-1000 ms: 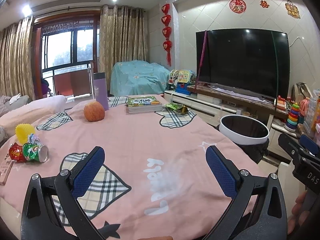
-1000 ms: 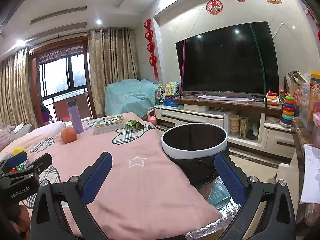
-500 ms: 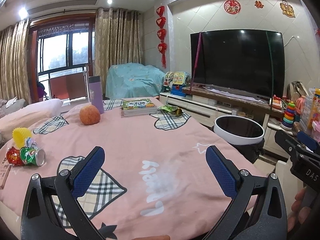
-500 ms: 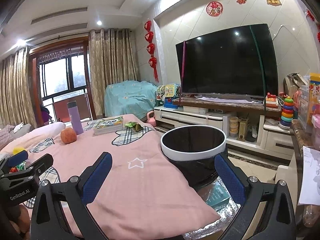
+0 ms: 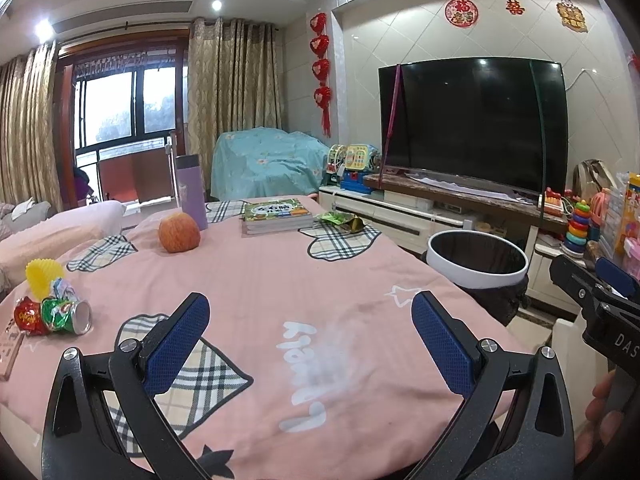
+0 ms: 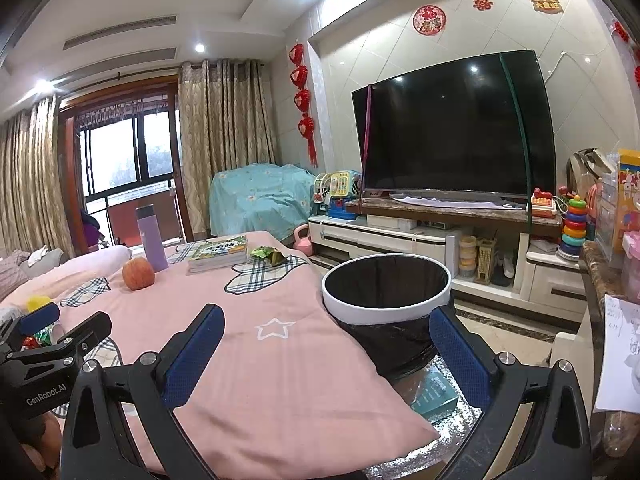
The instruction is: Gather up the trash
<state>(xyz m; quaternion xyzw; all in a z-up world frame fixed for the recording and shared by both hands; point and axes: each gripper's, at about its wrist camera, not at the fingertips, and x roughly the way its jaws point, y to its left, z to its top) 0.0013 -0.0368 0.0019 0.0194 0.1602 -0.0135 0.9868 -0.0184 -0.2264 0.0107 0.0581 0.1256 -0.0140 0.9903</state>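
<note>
On the pink cloth's [image 5: 256,280] left edge lies crushed trash [image 5: 52,312], a green can and red wrappers, partly cut off; more wrappers [image 5: 344,222] sit beside the books [image 5: 276,216]. Left gripper [image 5: 310,334] and right gripper [image 6: 326,346] gape empty near the white-rimmed bin [image 6: 386,294].

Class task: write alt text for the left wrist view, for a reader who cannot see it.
The open left gripper hovers over a pink tablecloth. A crushed can and wrappers lie at the left, an apple, a purple bottle and books farther back, and a white-rimmed bin at the right.
</note>
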